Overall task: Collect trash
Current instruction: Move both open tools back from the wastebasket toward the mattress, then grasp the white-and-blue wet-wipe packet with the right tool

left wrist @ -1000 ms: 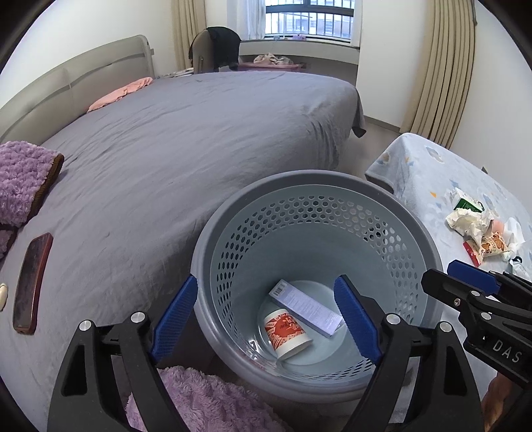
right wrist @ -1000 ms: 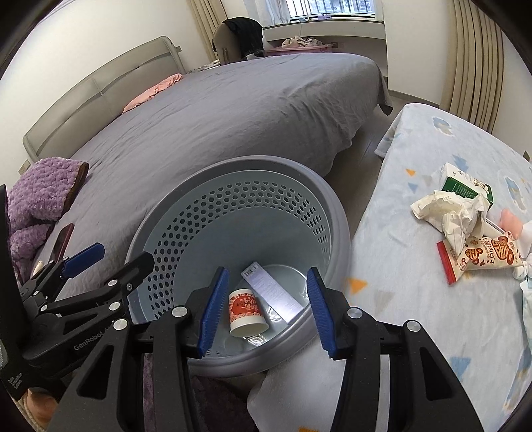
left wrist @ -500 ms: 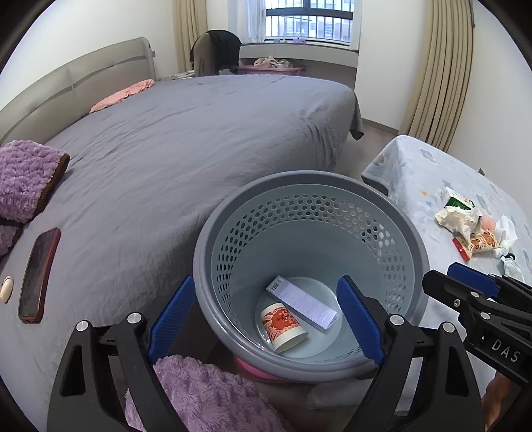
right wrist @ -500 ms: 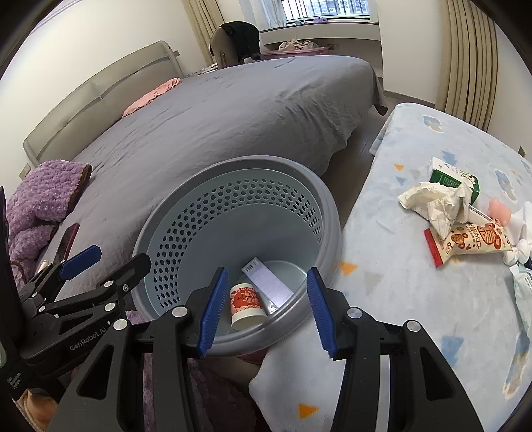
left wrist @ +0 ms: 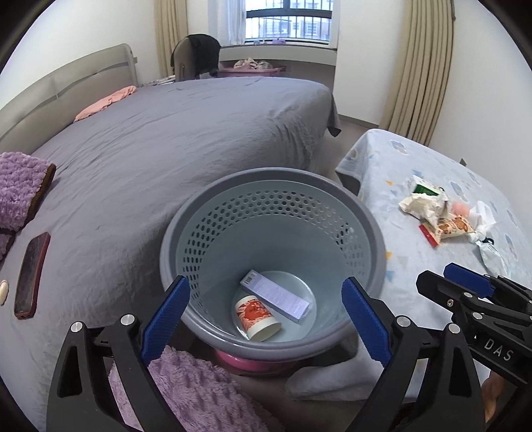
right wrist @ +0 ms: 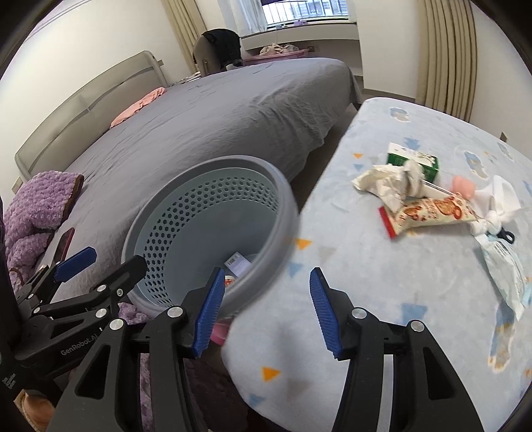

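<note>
Both jaws just widened, empty — basket (left wrist: 372, 229) holds cup (left wrist: 257, 317).

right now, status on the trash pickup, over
Left hand-held gripper and right hand-held gripper empty, jaws just opening. Cup and box in basket. Wrappers still on blue cloth; path clear.

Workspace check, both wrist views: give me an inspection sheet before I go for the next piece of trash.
Surface: patterned blue cover, trash clustered at its far right.
Job's things: grey basket holds a paper cup and a flat box; crumpled wrapper, green carton and snack packet not yet collected.
Clutter: phone on the grey bed.
Grippers: left gripper and right gripper open, jaws just opening, nothing between them.
Cables: nothing seen.
Surroundings: curtains, window.
</note>
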Demonstrator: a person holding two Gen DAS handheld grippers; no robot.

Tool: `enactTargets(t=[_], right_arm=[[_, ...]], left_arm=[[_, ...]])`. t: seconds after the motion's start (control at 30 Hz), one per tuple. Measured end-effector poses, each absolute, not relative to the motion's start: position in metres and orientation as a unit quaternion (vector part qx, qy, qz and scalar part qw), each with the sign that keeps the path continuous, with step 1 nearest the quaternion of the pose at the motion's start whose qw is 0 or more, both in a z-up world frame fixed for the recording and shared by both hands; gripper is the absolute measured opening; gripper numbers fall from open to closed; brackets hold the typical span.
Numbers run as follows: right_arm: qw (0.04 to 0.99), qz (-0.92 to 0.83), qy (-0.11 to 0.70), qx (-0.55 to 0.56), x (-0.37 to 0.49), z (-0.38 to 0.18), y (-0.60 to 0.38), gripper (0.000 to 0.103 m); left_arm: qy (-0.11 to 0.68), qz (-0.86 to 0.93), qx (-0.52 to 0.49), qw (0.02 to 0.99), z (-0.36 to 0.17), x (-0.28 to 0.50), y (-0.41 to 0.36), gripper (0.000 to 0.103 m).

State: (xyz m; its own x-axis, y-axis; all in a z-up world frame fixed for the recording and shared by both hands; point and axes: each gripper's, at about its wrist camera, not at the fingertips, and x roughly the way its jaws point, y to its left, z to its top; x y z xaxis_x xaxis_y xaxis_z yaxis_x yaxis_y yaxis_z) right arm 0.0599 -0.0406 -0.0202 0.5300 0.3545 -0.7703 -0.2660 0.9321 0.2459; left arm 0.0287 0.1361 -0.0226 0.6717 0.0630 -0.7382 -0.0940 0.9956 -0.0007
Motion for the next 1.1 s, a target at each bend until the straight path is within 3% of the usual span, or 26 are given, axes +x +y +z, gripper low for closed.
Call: enactTargets(t=[0.6,1.1], right_arm=[[0.891,0.051,0.44,0.1,0.011,-0.031,-0.189,0.06],[0.892,0.005,0.444,0.086,0.048,-0.039,-0.273,0.064]], left_arm=[[0.42,-0.036,0.016,0.907,-0.029,0.022,0.052,0.091],[0.419,-0.062,0.033,0.905,-0.029,0.038,0.005,0.092]])
